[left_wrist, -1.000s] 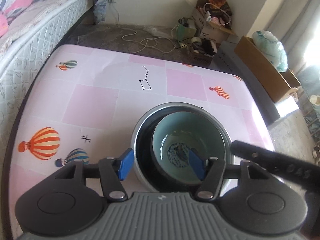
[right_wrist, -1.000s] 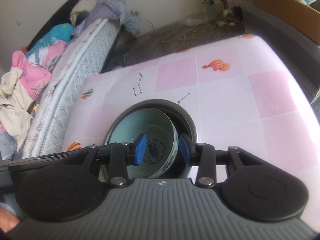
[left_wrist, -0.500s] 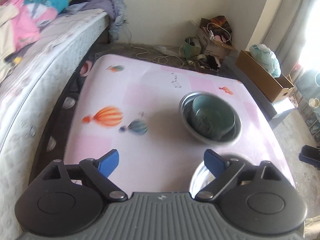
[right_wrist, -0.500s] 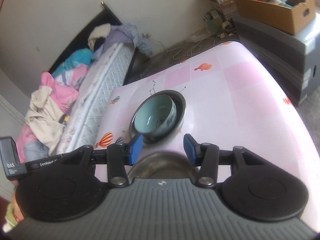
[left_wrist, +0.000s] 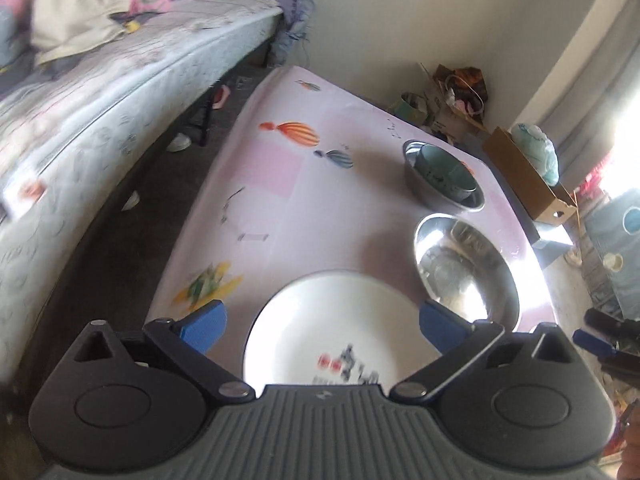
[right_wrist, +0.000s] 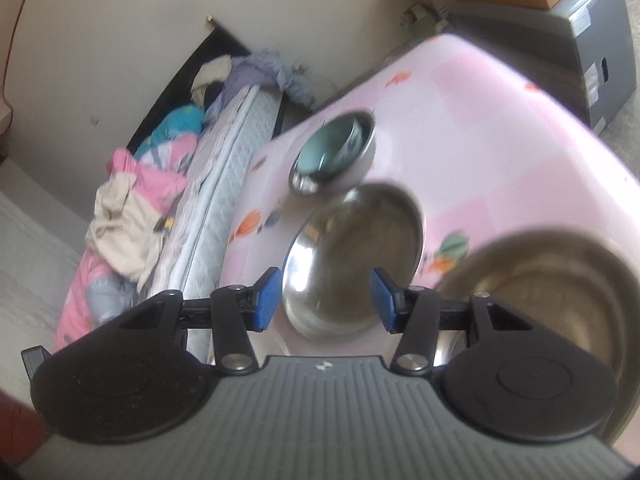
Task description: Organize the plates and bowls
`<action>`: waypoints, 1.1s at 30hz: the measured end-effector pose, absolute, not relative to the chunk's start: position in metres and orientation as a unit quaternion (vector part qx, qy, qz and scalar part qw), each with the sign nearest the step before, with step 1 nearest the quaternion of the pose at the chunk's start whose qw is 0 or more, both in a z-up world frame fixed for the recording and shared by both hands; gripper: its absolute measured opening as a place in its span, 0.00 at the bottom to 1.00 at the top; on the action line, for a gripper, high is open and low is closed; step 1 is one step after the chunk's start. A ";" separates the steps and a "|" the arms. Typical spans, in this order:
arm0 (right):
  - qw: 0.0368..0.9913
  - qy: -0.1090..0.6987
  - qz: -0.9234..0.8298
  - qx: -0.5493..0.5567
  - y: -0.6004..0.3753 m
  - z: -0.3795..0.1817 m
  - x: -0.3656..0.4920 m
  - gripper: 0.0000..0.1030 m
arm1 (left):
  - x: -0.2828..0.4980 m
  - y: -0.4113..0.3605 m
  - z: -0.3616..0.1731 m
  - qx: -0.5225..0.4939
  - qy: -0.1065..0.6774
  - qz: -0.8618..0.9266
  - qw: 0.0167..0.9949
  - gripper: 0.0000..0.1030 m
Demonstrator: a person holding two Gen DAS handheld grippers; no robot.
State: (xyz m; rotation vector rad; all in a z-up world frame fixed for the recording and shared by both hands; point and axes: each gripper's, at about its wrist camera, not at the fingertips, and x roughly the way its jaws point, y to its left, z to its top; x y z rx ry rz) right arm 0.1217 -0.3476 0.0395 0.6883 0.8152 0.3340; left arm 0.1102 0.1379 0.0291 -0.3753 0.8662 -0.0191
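A teal bowl (left_wrist: 444, 168) sits inside a steel bowl (left_wrist: 432, 198) at the far side of the pink table (left_wrist: 280, 184). Nearer lies an empty steel bowl (left_wrist: 466, 272), and nearest a white plate (left_wrist: 320, 304). My left gripper (left_wrist: 322, 328) hovers over the plate, its jaws opening wide with nothing pressed between them. In the right wrist view my right gripper (right_wrist: 325, 300) hangs open above the empty steel bowl (right_wrist: 356, 256). Beyond it is the teal bowl (right_wrist: 332, 148) in its steel bowl (right_wrist: 362, 164). Another steel bowl (right_wrist: 540, 280) lies at the right.
A bed with heaped clothes (left_wrist: 100, 60) runs along the table's left side. A cardboard box (left_wrist: 528, 176) and clutter stand beyond the far right corner. A grey cabinet (right_wrist: 592, 40) stands behind the table in the right wrist view.
Both grippers have drawn back from the nested teal and steel bowls, which stay on the table. The left jaws have spread wider. The white plate and more steel bowls have come into view.
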 end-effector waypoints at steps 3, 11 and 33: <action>0.844 0.395 0.173 0.319 -0.331 0.031 0.102 0.47 | 0.084 0.135 0.021 -0.173 0.410 -0.002 0.896 1.00; 0.825 0.413 0.183 0.339 -0.314 0.008 0.057 0.47 | 0.049 0.107 0.016 -0.152 0.402 -0.012 0.903 1.00; 0.876 0.329 0.019 0.352 -0.481 -0.023 -0.010 0.47 | 0.093 -0.117 -0.012 -0.013 0.410 -0.165 0.897 0.99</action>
